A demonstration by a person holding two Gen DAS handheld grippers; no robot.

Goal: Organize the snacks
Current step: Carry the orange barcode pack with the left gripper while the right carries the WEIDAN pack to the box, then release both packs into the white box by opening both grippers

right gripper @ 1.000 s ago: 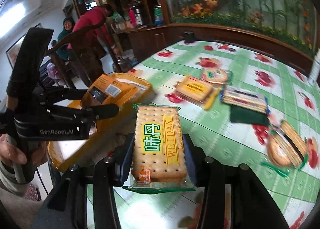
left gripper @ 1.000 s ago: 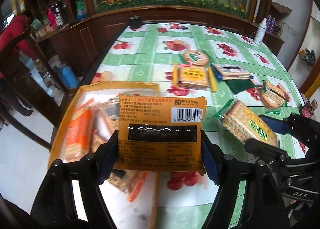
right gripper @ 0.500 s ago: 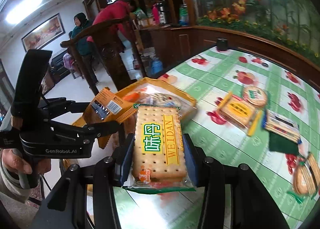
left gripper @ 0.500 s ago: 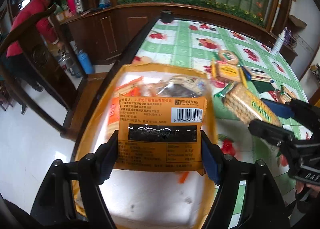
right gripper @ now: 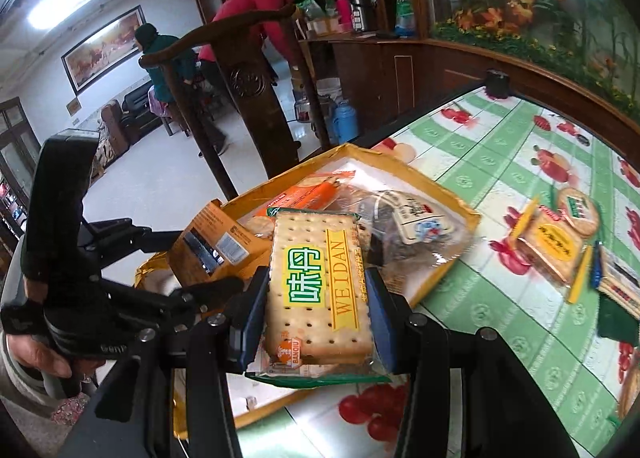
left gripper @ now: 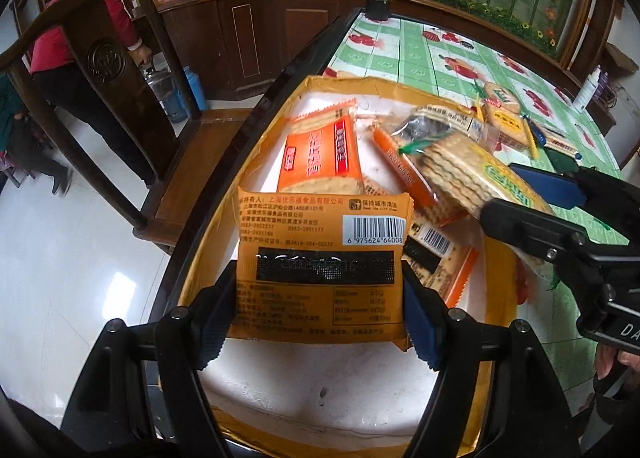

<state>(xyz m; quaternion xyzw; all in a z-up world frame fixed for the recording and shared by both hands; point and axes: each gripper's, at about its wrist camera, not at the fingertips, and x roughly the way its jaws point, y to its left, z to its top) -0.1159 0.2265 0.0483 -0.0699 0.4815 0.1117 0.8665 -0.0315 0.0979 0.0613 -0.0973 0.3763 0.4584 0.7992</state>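
Observation:
My left gripper [left gripper: 320, 318] is shut on an orange snack packet [left gripper: 320, 266] and holds it above the near part of a yellow-rimmed box [left gripper: 336, 83] with a white inside. My right gripper [right gripper: 316, 322] is shut on a clear pack of Weidan crackers [right gripper: 316, 290], held over the box's right side; this pack also shows in the left wrist view [left gripper: 468, 173]. The box [right gripper: 456, 203] holds several snack packs, among them an orange cracker pack [left gripper: 320, 153]. The left gripper with its packet [right gripper: 216, 246] shows in the right wrist view.
The box sits at the left edge of a table with a green fruit-print cloth [right gripper: 500, 161]. Several more snack packs [right gripper: 552, 242] lie on the cloth to the right. A wooden chair [left gripper: 120, 105] stands beside the table's left edge. People stand in the room behind.
Both grippers have moved left from over the table to over the box, each still holding its pack. The box now fills the middle of the left wrist view.

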